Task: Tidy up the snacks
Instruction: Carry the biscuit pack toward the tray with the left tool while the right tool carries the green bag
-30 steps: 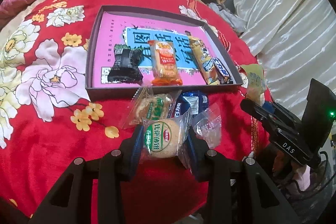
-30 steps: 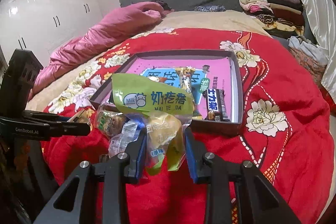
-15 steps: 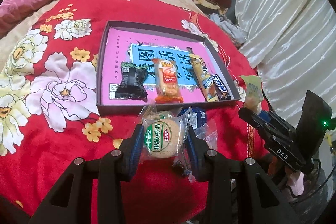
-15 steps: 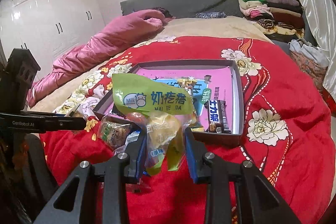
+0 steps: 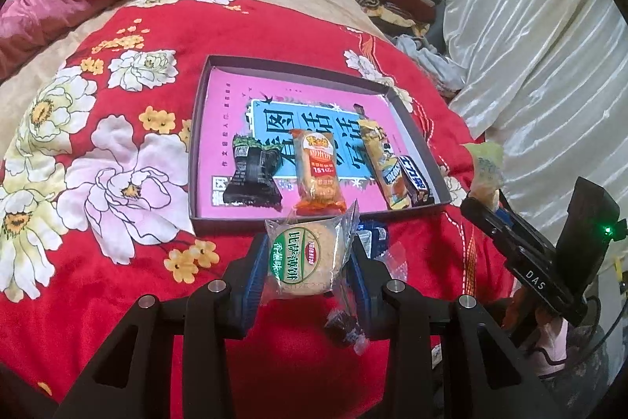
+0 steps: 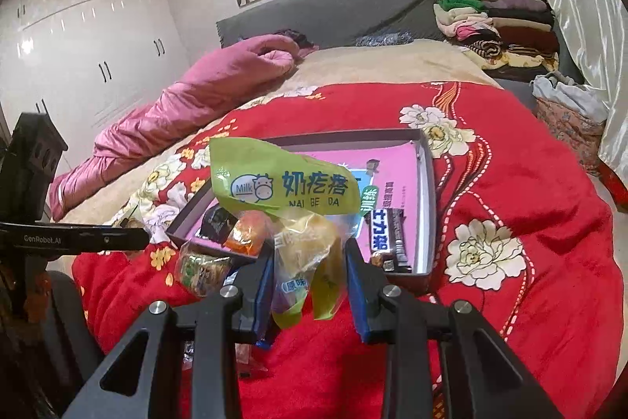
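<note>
The left gripper [image 5: 308, 262] is clamped on a round biscuit pack [image 5: 308, 256] with a green label; both blue pads press its clear wrapper, and the pack is held above the red floral blanket [image 5: 117, 285]. Just beyond it lies the tray [image 5: 198, 128], a shallow dark box lined with pink and blue printed paper. Inside the tray, along the near edge, four snacks lie side by side: a black packet [image 5: 251, 175], an orange packet [image 5: 318, 171], a yellow bar [image 5: 382, 163] and a dark chocolate bar [image 5: 414, 179]. A blue wrapper [image 5: 375, 232] lies on the blanket beside the left gripper.

The right gripper [image 6: 308, 285] is clamped on a green-topped milk candy bag [image 6: 282, 183], whose yellowish lower part sits between the pads. The bag is held above the blanket, in front of the tray's near edge. Behind, a pink quilt [image 6: 196, 93] and folded clothes [image 6: 490, 22] rest on the bed.
</note>
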Motion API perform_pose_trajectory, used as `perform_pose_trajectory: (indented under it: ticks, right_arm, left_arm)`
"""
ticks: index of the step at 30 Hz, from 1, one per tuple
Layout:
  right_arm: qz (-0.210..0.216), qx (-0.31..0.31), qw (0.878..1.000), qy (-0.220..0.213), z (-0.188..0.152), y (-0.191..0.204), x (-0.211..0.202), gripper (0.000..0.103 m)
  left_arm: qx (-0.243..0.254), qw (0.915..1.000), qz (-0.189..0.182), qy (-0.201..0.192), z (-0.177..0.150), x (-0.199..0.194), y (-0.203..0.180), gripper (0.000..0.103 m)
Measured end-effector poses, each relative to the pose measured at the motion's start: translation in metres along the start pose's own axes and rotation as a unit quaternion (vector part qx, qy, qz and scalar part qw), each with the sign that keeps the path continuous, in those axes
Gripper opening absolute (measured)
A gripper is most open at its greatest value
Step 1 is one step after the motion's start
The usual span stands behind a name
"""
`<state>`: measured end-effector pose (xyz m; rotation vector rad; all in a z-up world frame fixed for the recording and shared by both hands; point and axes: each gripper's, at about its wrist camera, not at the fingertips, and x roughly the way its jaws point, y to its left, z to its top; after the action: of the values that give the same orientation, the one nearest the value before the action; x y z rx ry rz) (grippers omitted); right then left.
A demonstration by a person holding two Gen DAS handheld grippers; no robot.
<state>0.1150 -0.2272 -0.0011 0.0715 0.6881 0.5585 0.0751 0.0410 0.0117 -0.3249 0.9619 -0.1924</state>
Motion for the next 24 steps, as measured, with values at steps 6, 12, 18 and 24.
perform_pose_trajectory:
  ticks: [6,12,18,24]
  right_arm:
    - [0.006,0.016,1.000,-0.010,0.004,-0.006,-0.002,0.034]
    - [0.005,0.018,0.999,-0.026,0.008,-0.007,-0.005,0.034]
    - [0.019,0.031,0.999,-0.038,0.011,-0.011,-0.006,0.034]
    - [0.013,0.029,0.998,-0.052,0.014,-0.011,-0.007,0.034]
  left_arm:
    - [-0.003,0.9999,0.002,-0.013,0.009,-0.003,0.001,0.040]
    - [-0.006,0.9996,0.005,-0.028,0.021,-0.005,0.001,0.040]
    - [0.002,0.9989,0.018,-0.042,0.029,-0.007,-0.001,0.040]
    - [0.002,0.9987,0.024,-0.044,0.033,-0.002,-0.002,0.040]
